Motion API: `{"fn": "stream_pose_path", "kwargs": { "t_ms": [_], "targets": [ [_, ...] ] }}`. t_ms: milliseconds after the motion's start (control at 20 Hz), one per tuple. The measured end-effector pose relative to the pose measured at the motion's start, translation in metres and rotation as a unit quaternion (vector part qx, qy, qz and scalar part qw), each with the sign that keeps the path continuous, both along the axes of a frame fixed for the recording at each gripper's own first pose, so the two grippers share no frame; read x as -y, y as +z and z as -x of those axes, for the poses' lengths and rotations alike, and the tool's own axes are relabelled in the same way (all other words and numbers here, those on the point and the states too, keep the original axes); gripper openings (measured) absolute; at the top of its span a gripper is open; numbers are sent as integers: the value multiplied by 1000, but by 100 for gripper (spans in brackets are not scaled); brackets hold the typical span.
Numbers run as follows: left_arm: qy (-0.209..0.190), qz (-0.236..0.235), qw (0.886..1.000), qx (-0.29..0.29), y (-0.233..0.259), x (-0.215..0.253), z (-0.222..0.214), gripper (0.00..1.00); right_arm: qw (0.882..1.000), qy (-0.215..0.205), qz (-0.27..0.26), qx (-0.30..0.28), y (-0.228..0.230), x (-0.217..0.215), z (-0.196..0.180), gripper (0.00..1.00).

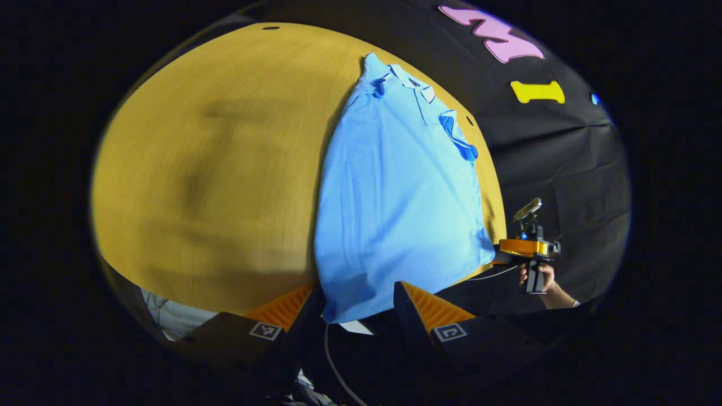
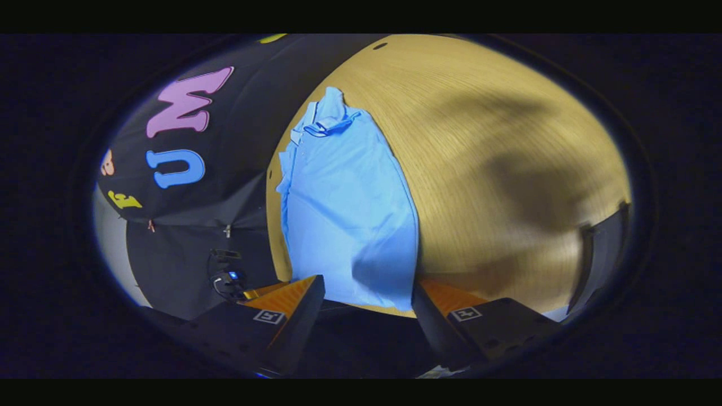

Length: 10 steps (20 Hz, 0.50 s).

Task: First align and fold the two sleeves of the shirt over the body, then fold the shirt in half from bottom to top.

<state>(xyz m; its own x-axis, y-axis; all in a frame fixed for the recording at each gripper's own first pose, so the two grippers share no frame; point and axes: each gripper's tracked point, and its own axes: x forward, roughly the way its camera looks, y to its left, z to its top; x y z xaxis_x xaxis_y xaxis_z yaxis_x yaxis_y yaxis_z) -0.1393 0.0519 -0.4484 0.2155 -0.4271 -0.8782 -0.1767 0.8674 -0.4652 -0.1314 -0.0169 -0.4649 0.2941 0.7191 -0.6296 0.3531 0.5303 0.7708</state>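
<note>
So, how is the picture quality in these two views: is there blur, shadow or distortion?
Left gripper view: the table is smeared by motion blur with a dark shadow, while the shirt is fairly sharp; the fisheye bends the table edge. Right gripper view: soft overall, a broad shadow on the wood at right, and the shirt hem is dimmed near the tongs.

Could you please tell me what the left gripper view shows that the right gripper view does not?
Left gripper view: the right gripper at a corner of the shirt, held by a hand. Right gripper view: a dim device with a blue light. Both: the blue shirt lying on the wooden table, its hem between open fingers.
</note>
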Motion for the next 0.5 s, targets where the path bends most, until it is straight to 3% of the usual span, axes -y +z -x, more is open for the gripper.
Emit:
{"fn": "stream_pose_path", "kwargs": {
  "t_ms": [50, 200, 250, 350, 400, 450, 500],
  "targets": [
    [12, 7, 1000, -5, 1, 1, -1, 81, 1000, 0, 9, -9, -7, 0, 0, 88],
    [31, 1, 999, -16, -11, 4, -2, 74, 999, -2, 13, -38, -22, -3, 7, 46],
    [30, -15, 999, -21, -18, 2, -1, 55, 999, -8, 6, -45, -24, -6, 8, 16],
    [28, -14, 999, -16, -15, 8, 0, 15, 998, -21, -5, -52, -19, 1, 5, 6],
    [28, -23, 999, -15, -16, 6, -1, 15, 999, -18, -5, -47, -21, -4, 7, 0],
    [21, -32, 999, -13, -17, 8, -3, 8, 999, -10, -2, -39, -24, -9, 6, 0],
    [9, -45, 999, -1, -16, 7, -5, 6, 1000, -2, 3, -31, -24, -8, 6, 11]
  ]
}}
